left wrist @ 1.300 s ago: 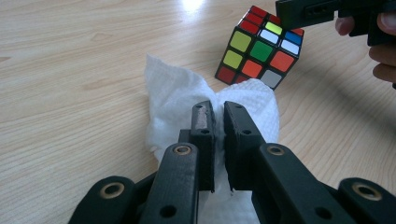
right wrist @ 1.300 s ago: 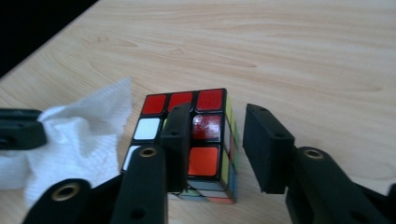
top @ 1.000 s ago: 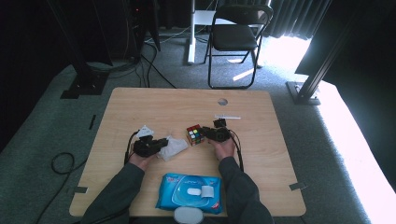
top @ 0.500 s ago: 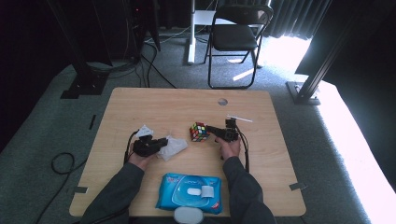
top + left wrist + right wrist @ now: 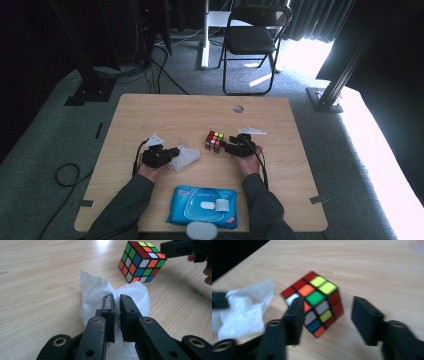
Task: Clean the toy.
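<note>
A scrambled puzzle cube [image 5: 214, 141] [image 5: 141, 261] [image 5: 314, 302] sits near the middle of the wooden table [image 5: 200, 112]. My right gripper [image 5: 231, 146] [image 5: 327, 315] is open just to the cube's right, its jaws spread on either side of the cube's near corner without touching it. A crumpled white wipe [image 5: 184, 157] [image 5: 100, 293] [image 5: 247, 308] lies left of the cube. My left gripper [image 5: 170, 154] [image 5: 115, 305] is shut on the wipe, which bulges out around the jaw tips.
A blue pack of wet wipes [image 5: 202, 207] lies at the table's near edge between the person's forearms. A round cable hole [image 5: 238, 108] is at the far side. A black folding chair [image 5: 252, 37] and stand legs are on the carpet beyond.
The right gripper has let go of the cube, drawn back to the right and now faces it open. The left gripper still holds the wipe in place.
</note>
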### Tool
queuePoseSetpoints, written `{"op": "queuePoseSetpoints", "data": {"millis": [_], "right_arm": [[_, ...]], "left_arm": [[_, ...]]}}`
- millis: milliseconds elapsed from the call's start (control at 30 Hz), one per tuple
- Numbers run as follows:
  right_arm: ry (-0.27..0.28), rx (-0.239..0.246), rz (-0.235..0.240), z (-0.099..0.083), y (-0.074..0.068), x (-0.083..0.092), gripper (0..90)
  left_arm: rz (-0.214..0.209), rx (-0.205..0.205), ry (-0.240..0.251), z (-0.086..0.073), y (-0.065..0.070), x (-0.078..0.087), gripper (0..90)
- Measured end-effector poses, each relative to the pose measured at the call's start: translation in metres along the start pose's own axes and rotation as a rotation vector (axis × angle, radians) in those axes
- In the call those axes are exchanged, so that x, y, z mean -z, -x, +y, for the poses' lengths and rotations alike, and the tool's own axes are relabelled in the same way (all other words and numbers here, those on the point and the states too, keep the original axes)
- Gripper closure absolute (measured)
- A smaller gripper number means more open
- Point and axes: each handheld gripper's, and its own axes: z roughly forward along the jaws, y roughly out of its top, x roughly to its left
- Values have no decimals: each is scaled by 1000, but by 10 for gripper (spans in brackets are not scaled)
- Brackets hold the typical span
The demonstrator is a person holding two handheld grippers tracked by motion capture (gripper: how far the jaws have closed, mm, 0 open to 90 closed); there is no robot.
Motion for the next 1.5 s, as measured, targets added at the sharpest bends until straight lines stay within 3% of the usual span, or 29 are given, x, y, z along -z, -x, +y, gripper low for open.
{"op": "queuePoseSetpoints", "data": {"millis": [67,133,367,533,700,933,1233,1500], "right_arm": [[-21,111,7,3,-7,-1,296],[-39,184,20,6,-11,-3,272],[-78,295,36,18,-15,-19,190],[-109,369,17,25,-18,-28,145],[-143,404,14,30,-17,-37,143],[-182,412,31,34,-13,-45,152],[-192,420,30,31,-16,-50,282],[-232,419,18,20,-16,-56,318]], "left_arm": [[-1,-1,-1,0,0,-1,829],[-2,1,1,0,1,-1,828],[-4,-2,-1,1,0,0,825],[-4,-3,0,1,0,1,825],[-6,-1,2,2,0,0,824],[-5,0,4,2,-1,1,823],[-6,-4,9,3,0,1,823],[-8,-3,21,5,0,3,825]]}}
